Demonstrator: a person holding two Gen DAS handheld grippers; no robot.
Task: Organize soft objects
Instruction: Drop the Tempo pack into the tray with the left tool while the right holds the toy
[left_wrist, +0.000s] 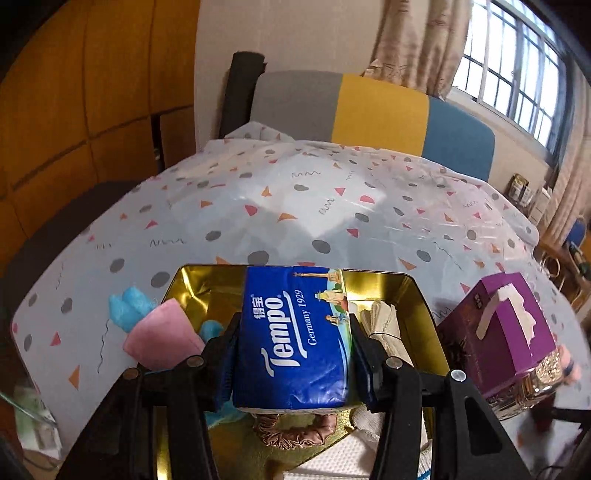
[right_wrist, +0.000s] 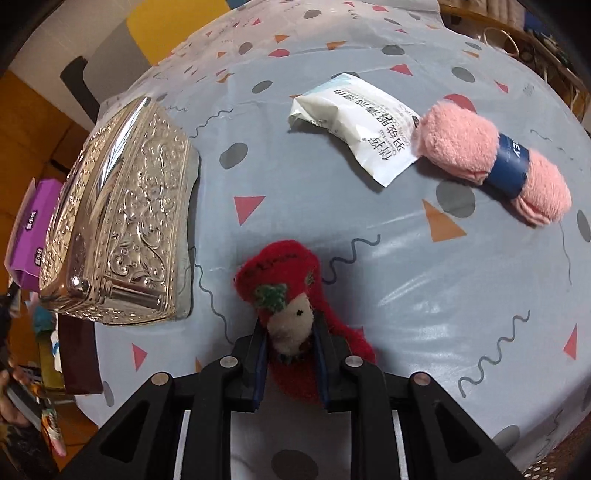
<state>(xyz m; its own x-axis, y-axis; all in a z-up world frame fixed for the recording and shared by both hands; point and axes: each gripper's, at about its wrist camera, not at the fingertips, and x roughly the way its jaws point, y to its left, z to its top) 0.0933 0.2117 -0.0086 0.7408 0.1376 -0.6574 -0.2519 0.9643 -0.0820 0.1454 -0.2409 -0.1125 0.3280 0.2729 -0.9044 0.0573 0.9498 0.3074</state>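
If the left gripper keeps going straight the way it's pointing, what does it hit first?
The left gripper, shut on the Tempo tissue pack, points over the open gold tin. Straight ahead, it would probably meet the tin's far wall, though depth is unclear; it might pass above it.

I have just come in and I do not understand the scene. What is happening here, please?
A person is sorting soft things with two handheld grippers. The left gripper holds a blue Tempo tissue pack above an open gold tin that already contains several soft items. The right gripper is closed on a red knitted toy that lies on the patterned tablecloth. A white sachet and a pink rolled towel wait on the table.
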